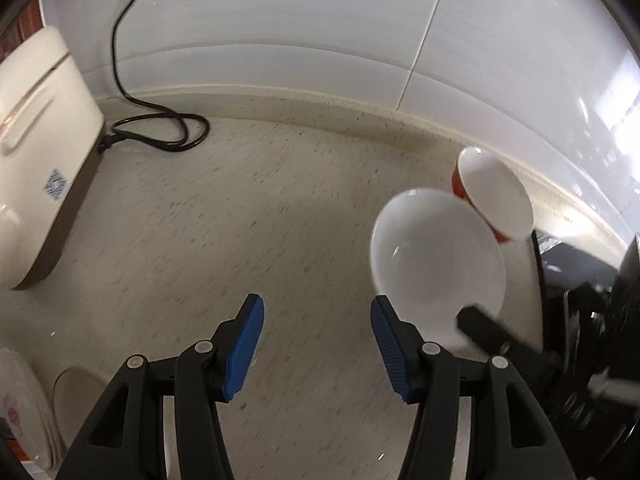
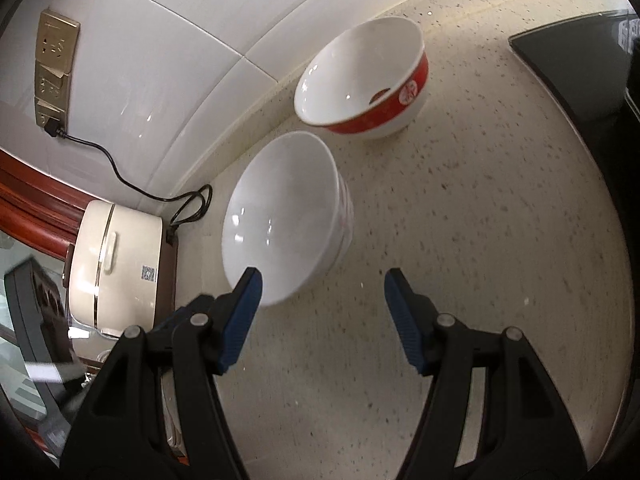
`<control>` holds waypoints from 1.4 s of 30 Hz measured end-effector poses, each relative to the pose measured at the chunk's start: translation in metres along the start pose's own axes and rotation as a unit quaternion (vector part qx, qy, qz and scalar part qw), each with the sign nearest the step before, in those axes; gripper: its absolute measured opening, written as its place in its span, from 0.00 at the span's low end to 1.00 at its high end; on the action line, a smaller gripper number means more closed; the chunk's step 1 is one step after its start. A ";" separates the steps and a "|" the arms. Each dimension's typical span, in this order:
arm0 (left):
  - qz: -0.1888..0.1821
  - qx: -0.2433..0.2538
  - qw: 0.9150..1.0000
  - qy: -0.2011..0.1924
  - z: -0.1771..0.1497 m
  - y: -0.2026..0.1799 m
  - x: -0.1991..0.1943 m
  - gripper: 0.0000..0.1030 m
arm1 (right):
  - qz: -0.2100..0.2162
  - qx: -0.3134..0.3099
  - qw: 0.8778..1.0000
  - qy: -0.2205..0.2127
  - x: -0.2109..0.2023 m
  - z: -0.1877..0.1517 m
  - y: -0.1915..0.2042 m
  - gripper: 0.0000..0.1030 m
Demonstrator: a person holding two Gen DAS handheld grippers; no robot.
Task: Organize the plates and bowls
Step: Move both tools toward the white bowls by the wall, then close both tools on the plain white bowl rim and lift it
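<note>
Your left gripper (image 1: 317, 344) hangs over bare counter (image 1: 280, 220), its blue pads (image 1: 244, 350) spread apart with nothing between them. At its 1 o'clock sits the white bowl (image 1: 436, 256), upright on the counter; the right-hand pad overlaps the bowl's near rim in this view, but motion blur makes it hard to say whether they touch. Just beyond, further toward 1 o'clock, stands the red bowl (image 1: 494, 194), the two looking side by side, close or touching. At 7 o'clock, low in the left wrist view, a stack of plates (image 1: 24, 404) shows at the edge. At 10 o'clock stands a cream rice cooker (image 1: 40, 152), and its black cord (image 1: 160, 132) loops on the counter at 11 o'clock, against the tiled wall (image 1: 320, 20).

Your right gripper (image 2: 323, 316) is also spread wide and holds nothing. The white bowl (image 2: 284, 216) lies at its 11 o'clock, its near rim partly hidden by the left-hand pad. Past it, at 12 to 1 o'clock, the red bowl (image 2: 360, 76) sits upright near the wall, with a small gap between the two bowls in this view. The cooker (image 2: 116, 268) is at 9 o'clock, its cord (image 2: 120, 176) running up to a wall socket (image 2: 54, 68) at 10 o'clock. A dark glass hob (image 2: 580, 64) lies at 2 o'clock.
</note>
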State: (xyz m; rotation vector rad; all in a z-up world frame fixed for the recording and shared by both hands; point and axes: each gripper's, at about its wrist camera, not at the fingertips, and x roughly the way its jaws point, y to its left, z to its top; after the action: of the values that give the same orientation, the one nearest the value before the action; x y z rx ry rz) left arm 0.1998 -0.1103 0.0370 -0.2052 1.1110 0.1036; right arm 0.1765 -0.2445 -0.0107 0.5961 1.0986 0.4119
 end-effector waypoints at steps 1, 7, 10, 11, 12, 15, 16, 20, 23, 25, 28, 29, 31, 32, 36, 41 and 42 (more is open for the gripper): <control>-0.005 -0.004 1.000 0.003 0.005 -0.001 0.004 0.55 | -0.002 -0.002 1.000 0.002 0.002 0.002 0.000 0.65; -0.035 -0.004 0.999 0.021 0.027 -0.015 0.023 0.55 | -0.009 -0.003 1.000 0.007 0.017 0.012 0.002 0.65; -0.037 -0.002 0.999 0.030 0.030 -0.020 0.037 0.55 | -0.013 -0.006 1.000 0.011 0.024 0.016 0.003 0.62; -0.042 -0.003 0.999 0.033 0.030 -0.020 0.041 0.54 | -0.012 -0.007 1.000 0.013 0.026 0.016 0.003 0.57; -0.048 -0.005 0.998 0.034 0.030 -0.020 0.044 0.48 | -0.011 -0.009 1.000 0.014 0.028 0.016 0.003 0.54; -0.065 -0.003 0.997 0.046 0.027 -0.018 0.053 0.24 | -0.010 -0.019 1.000 0.020 0.033 0.015 0.005 0.46; -0.070 0.000 0.996 0.049 0.026 -0.019 0.055 0.19 | -0.008 -0.022 1.000 0.021 0.034 0.014 0.005 0.42; -0.082 0.017 0.995 0.049 0.017 -0.023 0.055 0.14 | -0.002 -0.034 0.999 0.014 0.036 0.011 0.010 0.36; -0.093 0.018 0.995 0.044 0.010 -0.021 0.049 0.13 | 0.003 -0.034 0.999 0.011 0.035 0.007 0.009 0.34; -0.088 0.029 0.995 0.038 0.002 -0.023 0.044 0.13 | 0.001 -0.041 0.999 0.010 0.032 0.003 0.008 0.33; -0.088 0.039 0.995 0.031 -0.008 -0.023 0.034 0.13 | 0.002 -0.046 0.999 0.016 0.028 -0.007 0.006 0.31; -0.089 0.038 0.995 0.031 -0.013 -0.022 0.031 0.13 | 0.001 -0.047 0.999 0.019 0.027 -0.009 0.005 0.30; -0.090 0.035 0.995 0.032 -0.022 -0.019 0.025 0.13 | 0.002 -0.049 0.998 0.025 0.023 -0.017 0.004 0.30; -0.090 0.033 0.995 0.033 -0.027 -0.017 0.023 0.13 | 0.002 -0.051 0.998 0.027 0.021 -0.020 0.004 0.30; -0.090 0.027 0.995 0.038 -0.045 -0.008 0.014 0.13 | 0.003 -0.062 0.997 0.039 0.013 -0.037 0.006 0.30; -0.088 0.023 0.995 0.038 -0.067 0.003 0.001 0.13 | 0.004 -0.074 0.996 0.047 0.003 -0.052 0.013 0.29; -0.088 0.022 0.995 0.035 -0.071 0.006 -0.003 0.13 | 0.005 -0.079 0.996 0.047 0.000 -0.055 0.015 0.29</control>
State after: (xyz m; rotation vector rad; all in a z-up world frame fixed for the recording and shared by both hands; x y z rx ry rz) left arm 0.1349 -0.1201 0.0091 -0.2681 1.1599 -0.0850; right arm 0.1258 -0.2198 -0.0192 0.4464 1.1415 0.5336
